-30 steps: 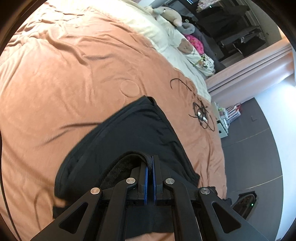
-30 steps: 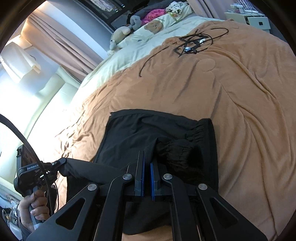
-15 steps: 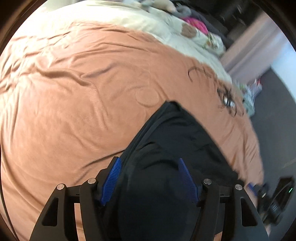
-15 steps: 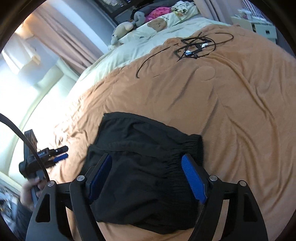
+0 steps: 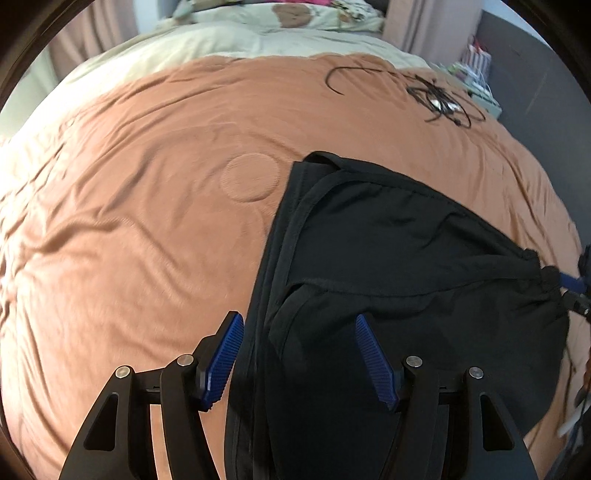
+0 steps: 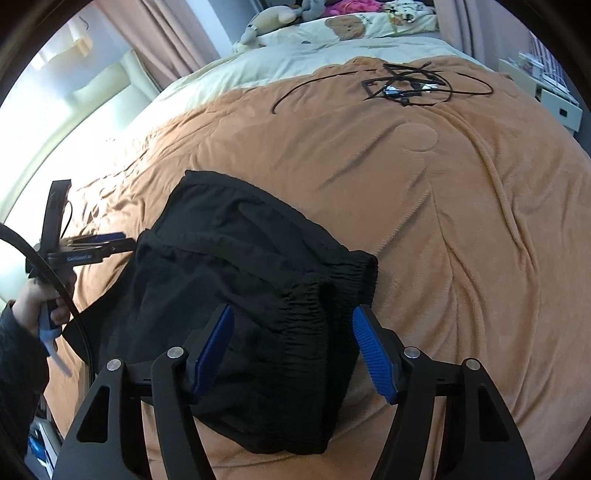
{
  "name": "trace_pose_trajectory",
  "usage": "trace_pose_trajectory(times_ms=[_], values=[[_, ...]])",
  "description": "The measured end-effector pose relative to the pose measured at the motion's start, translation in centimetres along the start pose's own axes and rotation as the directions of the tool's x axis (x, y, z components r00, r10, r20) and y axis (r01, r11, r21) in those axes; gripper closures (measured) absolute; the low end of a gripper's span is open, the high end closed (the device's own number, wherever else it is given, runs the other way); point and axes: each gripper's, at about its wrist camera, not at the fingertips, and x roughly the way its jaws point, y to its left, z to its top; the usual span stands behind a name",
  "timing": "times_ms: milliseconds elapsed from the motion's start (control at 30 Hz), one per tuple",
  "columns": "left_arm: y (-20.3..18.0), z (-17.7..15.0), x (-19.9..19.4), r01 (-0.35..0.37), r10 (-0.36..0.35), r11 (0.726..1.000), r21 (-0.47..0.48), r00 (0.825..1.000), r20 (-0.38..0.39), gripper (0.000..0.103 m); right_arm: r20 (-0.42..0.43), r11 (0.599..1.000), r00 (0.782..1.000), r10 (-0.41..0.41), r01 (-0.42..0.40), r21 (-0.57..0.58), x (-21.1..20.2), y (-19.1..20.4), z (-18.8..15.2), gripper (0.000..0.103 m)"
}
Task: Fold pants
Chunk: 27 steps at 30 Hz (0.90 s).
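Black pants (image 5: 388, 258) lie folded in a compact stack on the orange blanket (image 5: 129, 221). In the right wrist view the pants (image 6: 240, 277) show their elastic waistband toward the right side. My left gripper (image 5: 299, 343) is open, its blue pads straddling the near left edge of the stack. My right gripper (image 6: 291, 343) is open over the waistband end. The left gripper also shows in the right wrist view (image 6: 110, 240), by the stack's left edge. Neither gripper holds cloth.
A tangle of black cables (image 6: 406, 85) lies on the blanket far behind the pants. Cream bedding with stuffed toys (image 6: 273, 18) sits at the head of the bed. A white bedside unit (image 6: 554, 99) stands at the right. The blanket edge drops off right of the pants (image 5: 554, 184).
Both grippers were shut on the pants a second ago; both opened, let the cloth go, and pulled back slightly. The pants now lie folded on the blanket.
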Motion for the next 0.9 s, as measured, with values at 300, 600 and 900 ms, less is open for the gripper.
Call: trace_pose_trajectory(times_ms=[300, 600, 900], values=[[-1.9, 0.9, 3.8, -0.026, 0.031, 0.992, 0.120, 0.999, -0.041, 0.056, -0.046, 0.997, 0.998, -0.049, 0.046, -0.056, 2.5, -0.1, 0.8, 0.072], [-2.3, 1.7, 3.5, -0.066, 0.069, 0.985, 0.160, 0.998, -0.013, 0.097, -0.008, 0.996, 0.997, -0.071, 0.070, -0.062, 1.8, 0.1, 0.5, 0.097], [-1.8, 4.3, -1.9, -0.103, 0.088, 0.988, 0.114, 0.987, 0.132, 0.097, 0.082, 0.998, 0.995, -0.060, 0.062, -0.026, -1.1, -0.5, 0.5, 0.101]])
